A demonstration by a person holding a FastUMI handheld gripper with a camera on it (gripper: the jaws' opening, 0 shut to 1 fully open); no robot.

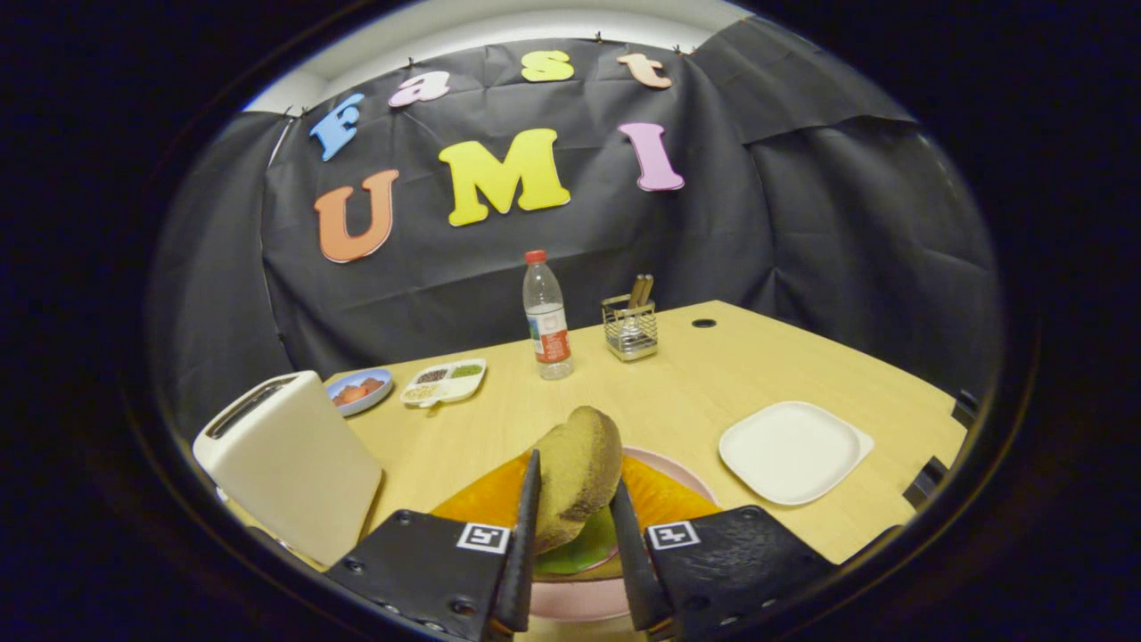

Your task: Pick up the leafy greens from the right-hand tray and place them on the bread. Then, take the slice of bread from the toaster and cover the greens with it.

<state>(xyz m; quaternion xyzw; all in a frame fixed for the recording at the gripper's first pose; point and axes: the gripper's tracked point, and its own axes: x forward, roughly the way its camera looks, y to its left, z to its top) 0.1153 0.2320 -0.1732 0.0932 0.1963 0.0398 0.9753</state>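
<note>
Your gripper point(575, 522) squeezes the bread slice point(578, 477) over the greens point(579, 548), which seem already placed. You just need to lay it down on them.

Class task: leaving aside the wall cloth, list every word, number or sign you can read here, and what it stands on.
Water bottle label: too small to read.
Tongs, shut on the bread slice: square coded markers, no words.
Nothing else carries text.
</note>
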